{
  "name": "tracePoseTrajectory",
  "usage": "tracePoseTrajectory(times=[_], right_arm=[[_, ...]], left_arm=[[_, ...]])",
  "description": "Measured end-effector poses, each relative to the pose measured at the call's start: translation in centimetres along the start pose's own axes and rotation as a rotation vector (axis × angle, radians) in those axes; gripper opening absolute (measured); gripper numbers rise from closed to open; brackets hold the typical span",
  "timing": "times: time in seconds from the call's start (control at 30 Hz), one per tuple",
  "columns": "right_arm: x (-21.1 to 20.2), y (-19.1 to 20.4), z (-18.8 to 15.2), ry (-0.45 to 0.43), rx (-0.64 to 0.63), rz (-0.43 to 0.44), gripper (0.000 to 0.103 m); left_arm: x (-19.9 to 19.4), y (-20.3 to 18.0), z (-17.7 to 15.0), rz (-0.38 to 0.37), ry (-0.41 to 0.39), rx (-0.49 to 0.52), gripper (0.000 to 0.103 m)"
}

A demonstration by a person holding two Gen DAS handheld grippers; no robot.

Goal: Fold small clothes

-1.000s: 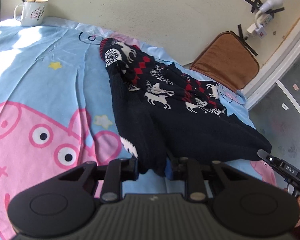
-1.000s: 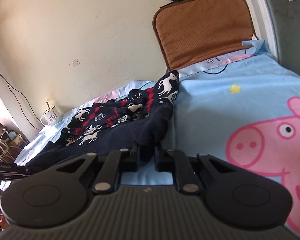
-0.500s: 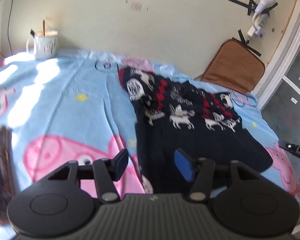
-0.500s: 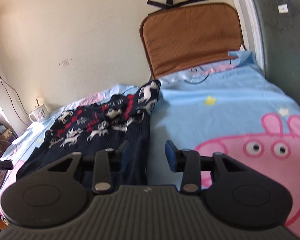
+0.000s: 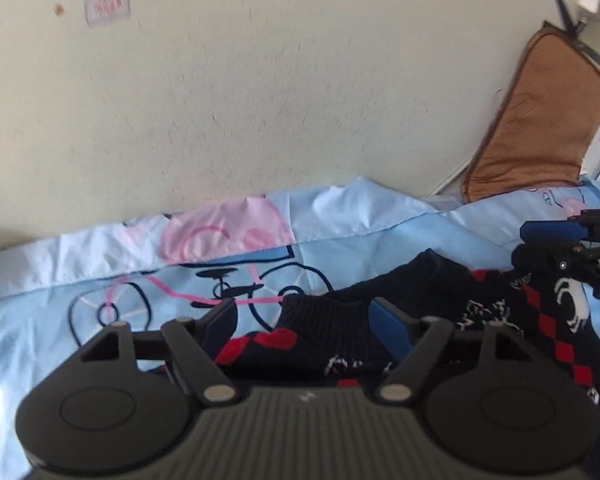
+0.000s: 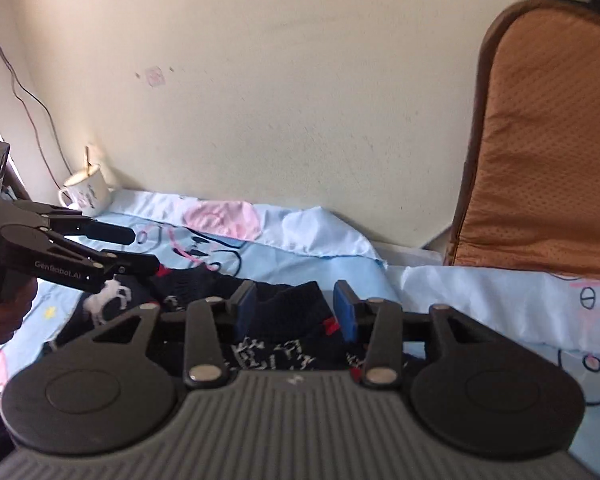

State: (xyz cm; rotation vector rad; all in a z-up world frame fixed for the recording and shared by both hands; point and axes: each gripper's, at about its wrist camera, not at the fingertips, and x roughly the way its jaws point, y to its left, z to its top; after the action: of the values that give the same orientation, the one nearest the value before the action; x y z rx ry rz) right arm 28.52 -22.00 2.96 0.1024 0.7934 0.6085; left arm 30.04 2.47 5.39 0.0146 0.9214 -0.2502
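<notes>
A dark knitted sweater (image 5: 484, 312) with white deer and red diamonds lies on the blue cartoon bedsheet (image 5: 80, 276), its ribbed edge near the wall. In the left wrist view my left gripper (image 5: 304, 320) straddles that ribbed edge; its jaws are opening and the pads do not press the fabric. My right gripper (image 5: 540, 245) shows at the right edge. In the right wrist view the right gripper (image 6: 296, 308) is opening around the sweater (image 6: 260, 352), one blue pad on each side. The left gripper (image 6: 144, 250) hovers over the sweater at the left, held by a hand (image 6: 4, 316).
The cream wall stands close behind the bed. A brown cushion (image 6: 540, 140) leans against it at the right, also visible as the brown cushion (image 5: 532, 128). A white mug (image 6: 86, 194) with a stick in it sits at the far left by the wall.
Both grippers let go of the sweater's near end, opened, and travelled forward to the sweater's far edge by the wall. The sweater now lies flat, with its ribbed edge between both pairs of jaws.
</notes>
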Motion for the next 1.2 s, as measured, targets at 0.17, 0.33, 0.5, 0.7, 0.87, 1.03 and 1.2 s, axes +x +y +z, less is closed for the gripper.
tracePoseTrajectory(times=[0.17, 0.33, 0.5, 0.7, 0.87, 1.03, 1.2], right_arm=[[5.4, -1.5, 0.1, 0.104, 0.027, 0.043, 0.052], [5.9, 0.0, -0.7, 0.126, 0.005, 0.064, 0.018], [-0.6, 2.1, 0.1, 0.009, 0.037, 0.075, 0.012], [-10.7, 7.0, -3.2, -0.119, -0.048, 0.093, 0.012], [-17.4, 10.6, -10.3, -0.208, -0.079, 0.107, 0.012], [-20.3, 13.3, -18.9, -0.235, -0.109, 0.021, 0.012], [-18.3, 13.1, -23.8, -0.158, -0.025, -0.089, 0.027]], left_arm=[[4.8, 1.2, -0.9, 0.017, 0.11, -0.022, 0.097], [2.8, 0.6, -1.6, -0.06, 0.076, -0.026, 0.01], [-1.6, -0.7, -2.9, -0.047, -0.005, -0.051, 0.01], [-12.1, -2.9, -7.9, -0.088, -0.187, -0.045, 0.01], [-20.1, -5.0, -16.2, -0.181, -0.301, -0.036, 0.01], [-21.4, -7.2, -24.4, -0.233, -0.236, -0.009, 0.016], [-19.8, -7.8, -29.3, -0.217, -0.114, 0.024, 0.034]])
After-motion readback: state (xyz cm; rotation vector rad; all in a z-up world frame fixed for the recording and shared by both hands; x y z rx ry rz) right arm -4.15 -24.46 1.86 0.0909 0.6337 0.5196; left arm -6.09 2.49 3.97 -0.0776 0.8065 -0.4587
